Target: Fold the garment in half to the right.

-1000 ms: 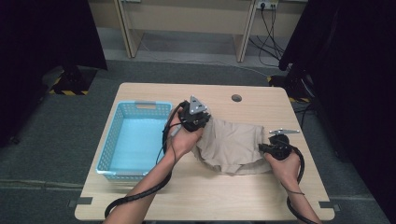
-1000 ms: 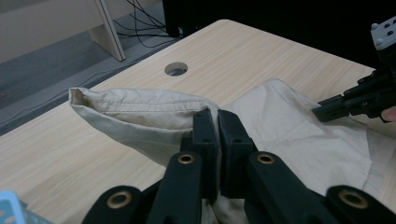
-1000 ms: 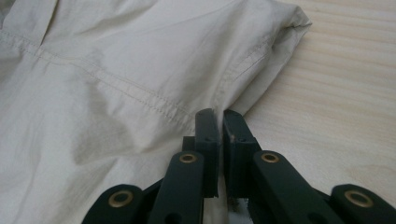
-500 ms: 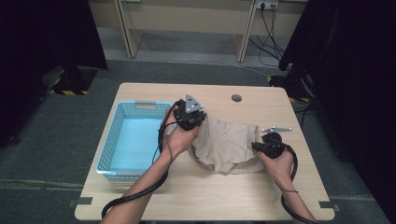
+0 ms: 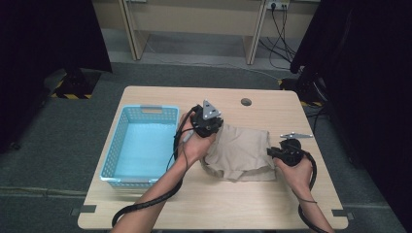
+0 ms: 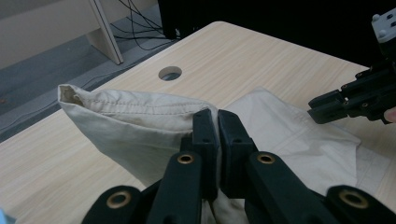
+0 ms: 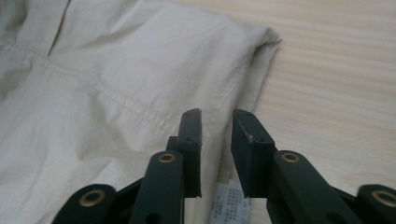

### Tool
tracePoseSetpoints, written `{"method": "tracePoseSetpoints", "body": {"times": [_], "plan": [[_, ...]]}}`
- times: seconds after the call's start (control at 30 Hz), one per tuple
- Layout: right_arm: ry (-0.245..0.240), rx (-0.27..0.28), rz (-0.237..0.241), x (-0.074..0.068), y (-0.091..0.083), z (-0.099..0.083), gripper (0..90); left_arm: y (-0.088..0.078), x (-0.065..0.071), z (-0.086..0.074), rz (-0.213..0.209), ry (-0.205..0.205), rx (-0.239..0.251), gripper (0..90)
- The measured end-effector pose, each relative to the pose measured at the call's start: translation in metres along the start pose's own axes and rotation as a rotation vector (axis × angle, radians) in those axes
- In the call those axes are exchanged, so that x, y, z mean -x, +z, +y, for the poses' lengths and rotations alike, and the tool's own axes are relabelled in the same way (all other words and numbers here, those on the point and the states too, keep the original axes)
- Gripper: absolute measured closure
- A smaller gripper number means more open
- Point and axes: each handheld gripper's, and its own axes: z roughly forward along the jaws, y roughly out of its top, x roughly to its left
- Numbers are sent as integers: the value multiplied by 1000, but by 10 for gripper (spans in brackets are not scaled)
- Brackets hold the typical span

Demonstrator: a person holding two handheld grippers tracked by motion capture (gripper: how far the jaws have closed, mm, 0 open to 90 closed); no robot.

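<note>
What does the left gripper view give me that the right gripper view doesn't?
Left gripper view: the left gripper with its jaws pinched on a raised hemmed edge of the beige cloth garment, the round hole in the tabletop, and the right gripper farther off. Right gripper view: the right gripper's jaws, which have just been opening, parted above the garment's edge, and a white printed label. Both: the garment on the light wooden table.

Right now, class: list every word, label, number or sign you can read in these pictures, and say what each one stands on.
None can be read.
Care tag sewn to the beige garment: rows of small print, too blurred to read.
Blue basket, table and both tongs: no lettering to be seen.
</note>
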Motion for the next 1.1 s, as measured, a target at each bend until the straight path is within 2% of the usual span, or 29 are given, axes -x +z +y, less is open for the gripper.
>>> {"method": "tracePoseSetpoints", "body": {"times": [0.17,0.57,1.1], "plan": [[-3,37,-9,1,-12,4,691,5,7,4,-10,7,7,862],[-28,92,-1,-7,-29,12,673,18,21,9,-25,27,15,863],[-73,184,39,-31,-58,41,664,40,42,4,-58,68,3,861]]}}
